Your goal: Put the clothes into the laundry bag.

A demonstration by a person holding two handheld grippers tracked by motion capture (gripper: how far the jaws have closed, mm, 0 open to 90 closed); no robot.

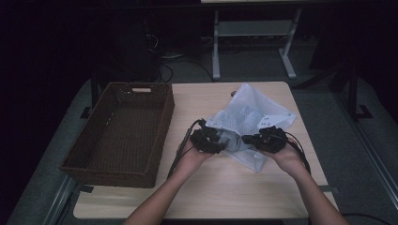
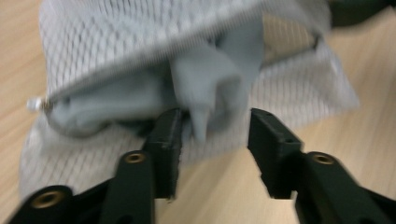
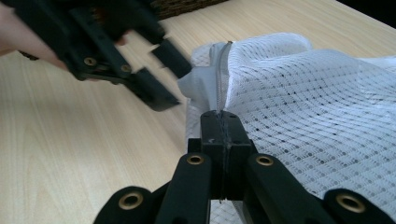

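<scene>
Two forearms converging, left tongs (image 2: 215, 140) parted around cloth (image 2: 210, 88), right tongs (image 3: 223, 135) pinching mesh bag (image 3: 317, 116).

From my remote station, the right gripper (image 3: 224, 133) has its two black jaws pressed together on the zippered edge of a white mesh laundry bag (image 3: 308, 112) — the zipper (image 3: 220, 79) runs up from between the pads. The bag lies bunched on a light wooden table (image 3: 84, 154). The left gripper (image 3: 161, 77), blurred, sits at upper left with jaws apart beside a fold of white cloth (image 3: 198, 88) at the bag's mouth. A woven basket (image 3: 187, 5) edge shows at the top.
</scene>
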